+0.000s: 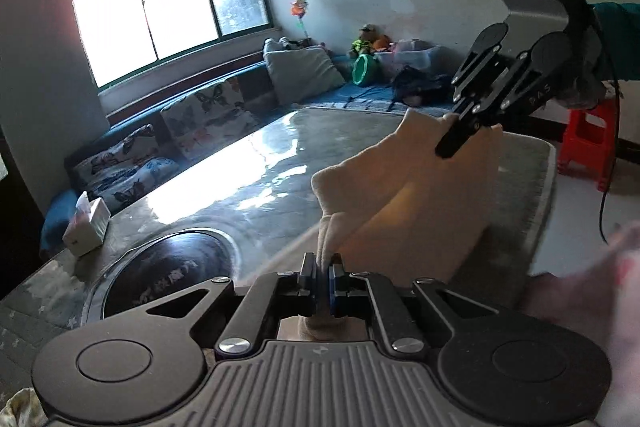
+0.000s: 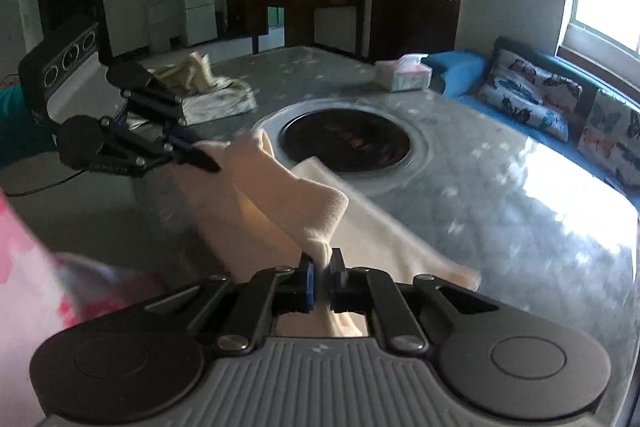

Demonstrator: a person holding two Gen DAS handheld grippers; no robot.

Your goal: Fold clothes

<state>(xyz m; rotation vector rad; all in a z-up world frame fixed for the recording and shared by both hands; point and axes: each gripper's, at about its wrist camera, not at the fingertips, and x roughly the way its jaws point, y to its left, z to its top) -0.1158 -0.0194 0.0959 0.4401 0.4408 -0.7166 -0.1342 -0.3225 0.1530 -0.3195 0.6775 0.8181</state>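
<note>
A cream-coloured cloth [image 1: 404, 183] hangs between both grippers above the glossy grey table [image 1: 256, 179]. My left gripper [image 1: 323, 261] is shut on one bunched corner of it. Across the table in the left wrist view, my right gripper [image 1: 450, 147] pinches the opposite corner. In the right wrist view my right gripper [image 2: 322, 261] is shut on the cream cloth [image 2: 288, 195], whose lower part trails onto the table [image 2: 520, 211]. The left gripper [image 2: 208, 163] grips the far corner there.
A round dark inset [image 2: 348, 143] sits in the table's middle. A tissue box [image 1: 86, 225] stands near the sofa side, and a pile of folded pale clothes [image 2: 208, 87] lies at a far corner. A sofa with butterfly cushions [image 1: 208, 115] and a red stool [image 1: 588, 143] flank the table.
</note>
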